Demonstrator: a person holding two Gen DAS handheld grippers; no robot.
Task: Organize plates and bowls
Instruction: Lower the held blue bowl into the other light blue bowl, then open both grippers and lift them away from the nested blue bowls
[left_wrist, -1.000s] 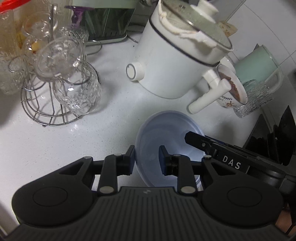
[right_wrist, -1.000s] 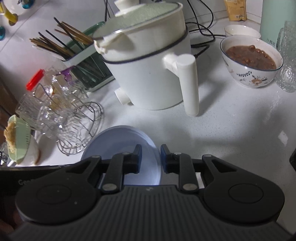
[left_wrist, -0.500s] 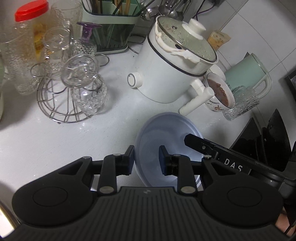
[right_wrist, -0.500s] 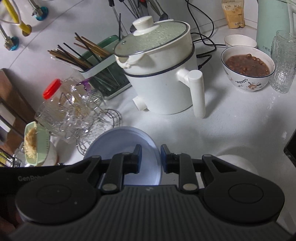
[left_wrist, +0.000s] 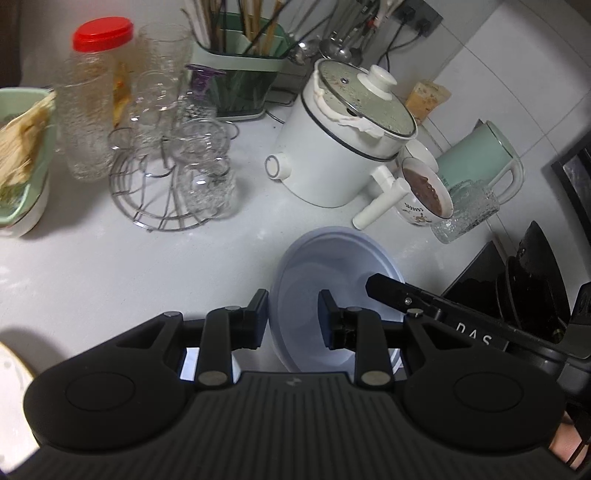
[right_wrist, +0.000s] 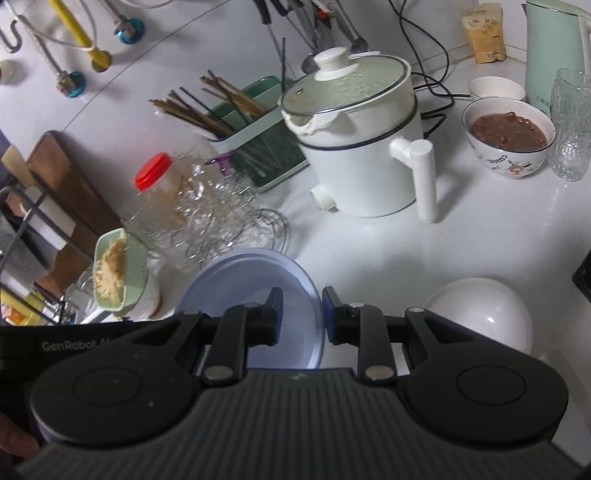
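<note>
Your left hand-held gripper (left_wrist: 293, 314) is pinching the blue bowl's (left_wrist: 334, 258) near-left rim, and your right hand-held gripper (right_wrist: 302, 310) is pinching its opposite rim, above the table (left_wrist: 92, 266); the white pot (left_wrist: 343, 162) is standing beyond the bowl.

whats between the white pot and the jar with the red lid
In the right wrist view, the wire rack of clear glasses stands between the white pot and the red-lidded jar.

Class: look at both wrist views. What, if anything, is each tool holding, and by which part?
Both hold the same blue bowl by its rim: the left tool on one side, the right tool on the opposite side, each with one finger inside.
</note>
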